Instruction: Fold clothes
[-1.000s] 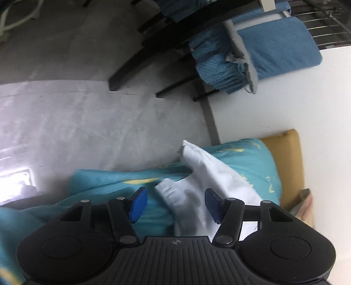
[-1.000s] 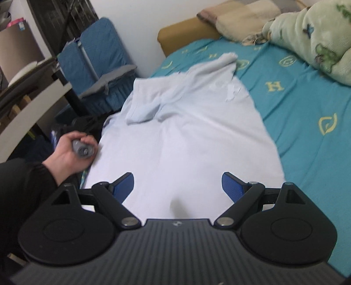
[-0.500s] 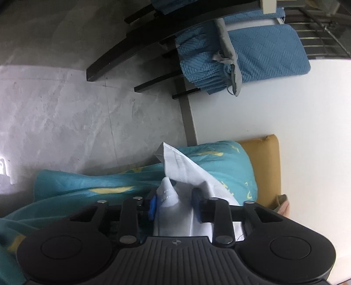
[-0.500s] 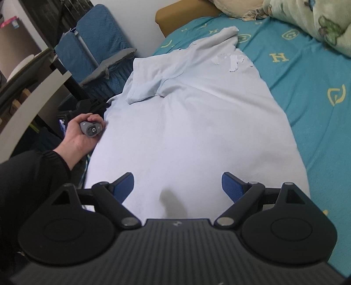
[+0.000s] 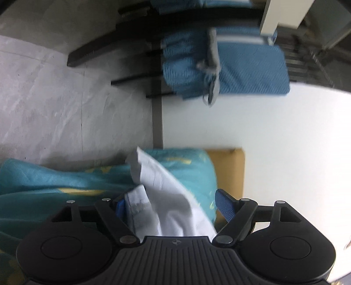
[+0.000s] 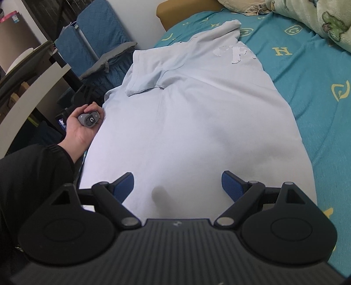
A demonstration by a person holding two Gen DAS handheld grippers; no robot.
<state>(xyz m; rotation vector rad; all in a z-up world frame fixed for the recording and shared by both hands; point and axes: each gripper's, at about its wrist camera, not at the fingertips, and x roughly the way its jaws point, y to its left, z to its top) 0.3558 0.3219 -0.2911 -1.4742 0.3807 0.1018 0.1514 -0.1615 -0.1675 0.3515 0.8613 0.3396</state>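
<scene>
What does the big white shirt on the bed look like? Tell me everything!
The shirt is pale, almost white, soft-looking cloth, spread flat along the teal bedsheet. One short sleeve is folded in across its chest, and a white printed patch sits near the far end. Its edge lies between the left gripper's open fingers. The right gripper hovers open over its near end.

Teal bedsheet (image 6: 307, 65) with yellow motifs covers the bed. Pale green blanket (image 6: 318, 19) bunched at far corner. Blue quilted cushion (image 5: 248, 70) on dark chair beside white wall (image 5: 285, 136).
</scene>
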